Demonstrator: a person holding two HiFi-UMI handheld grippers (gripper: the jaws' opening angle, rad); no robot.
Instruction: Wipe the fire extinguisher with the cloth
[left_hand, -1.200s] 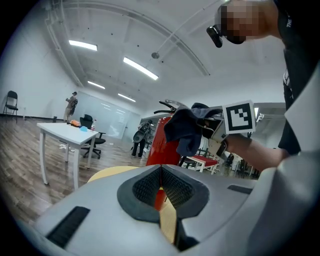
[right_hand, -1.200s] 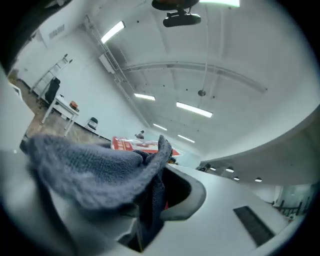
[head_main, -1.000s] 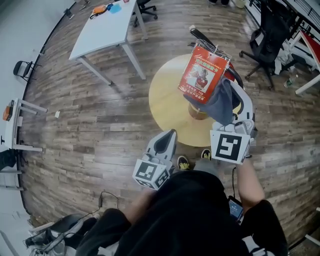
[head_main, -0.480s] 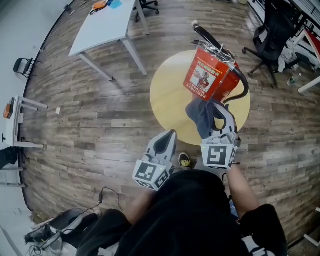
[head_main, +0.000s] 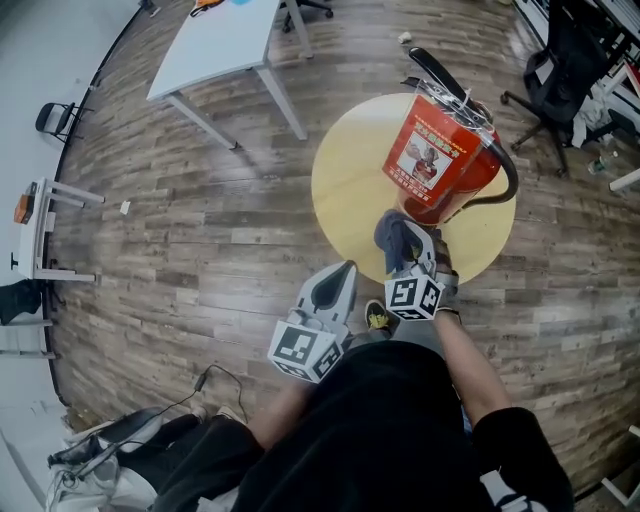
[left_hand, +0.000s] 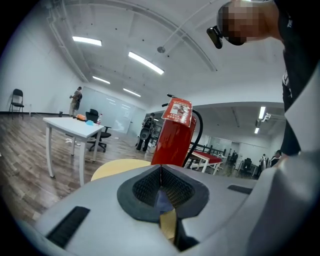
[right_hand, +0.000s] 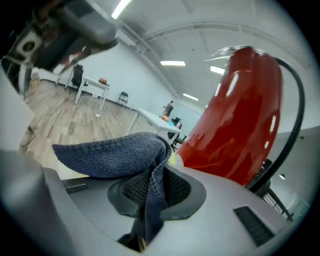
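A red fire extinguisher (head_main: 445, 150) with a black hose and a hanging tag stands on a round yellow table (head_main: 345, 195). My right gripper (head_main: 405, 243) is shut on a dark blue cloth (head_main: 398, 238), held low against the extinguisher's near side by its base. In the right gripper view the cloth (right_hand: 120, 152) folds over the jaws, with the red cylinder (right_hand: 235, 130) close ahead. My left gripper (head_main: 338, 275) hangs shut and empty below the table's near edge; in its own view the extinguisher (left_hand: 172, 135) stands ahead.
A white table (head_main: 225, 45) stands at the upper left on the wooden floor. Black office chairs (head_main: 570, 50) are at the upper right. A folding chair (head_main: 50, 120) sits by the left wall. My shoes (head_main: 378, 320) show under the table edge.
My right gripper has moved the cloth down the extinguisher's near side, from up beside the tag to the base. The left gripper has stayed put.
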